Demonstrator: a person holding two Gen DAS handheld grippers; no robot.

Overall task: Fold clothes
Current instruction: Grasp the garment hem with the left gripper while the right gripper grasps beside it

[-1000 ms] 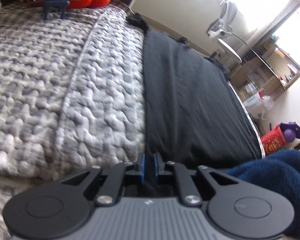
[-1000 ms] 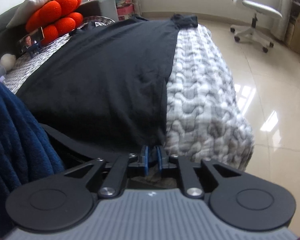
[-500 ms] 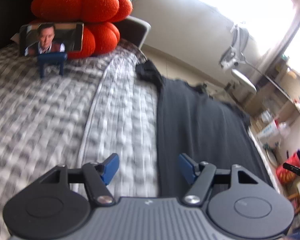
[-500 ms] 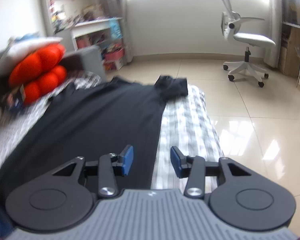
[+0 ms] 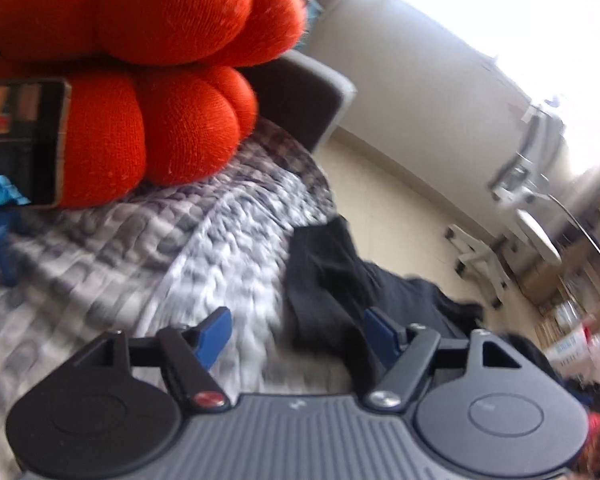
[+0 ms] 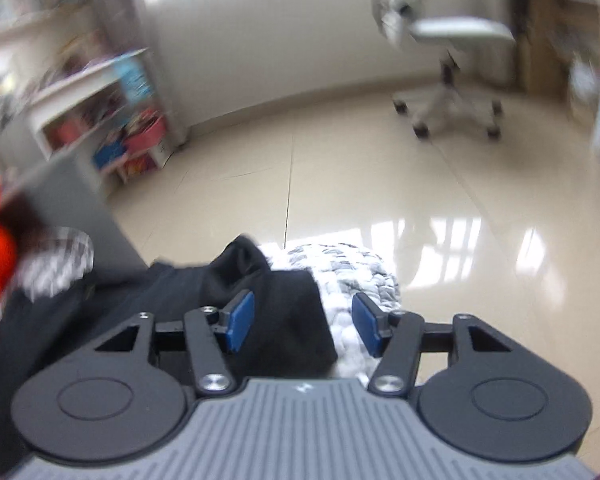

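Left gripper (image 5: pixel 296 332) and right gripper (image 6: pixel 303 324), jaws just opening and gripping nothing, are hovering over the black garment (image 6: pixel 284 312), which is lying on the grey quilted bed (image 5: pixel 220 248).

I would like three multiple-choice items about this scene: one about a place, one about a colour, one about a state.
1. Where does the black garment lie?
A. on the quilted bed cover
B. on the office chair
C. on the floor

2. What colour is the round plush cushion?
A. green
B. orange-red
C. white

3. How does the right gripper stand?
A. shut on the garment
B. shut on nothing
C. open, gripping nothing

Answers:
1 A, it spreads over the quilted bed cover.
2 B, the left wrist view shows it orange-red.
3 C, its blue pads stand apart above the cloth.
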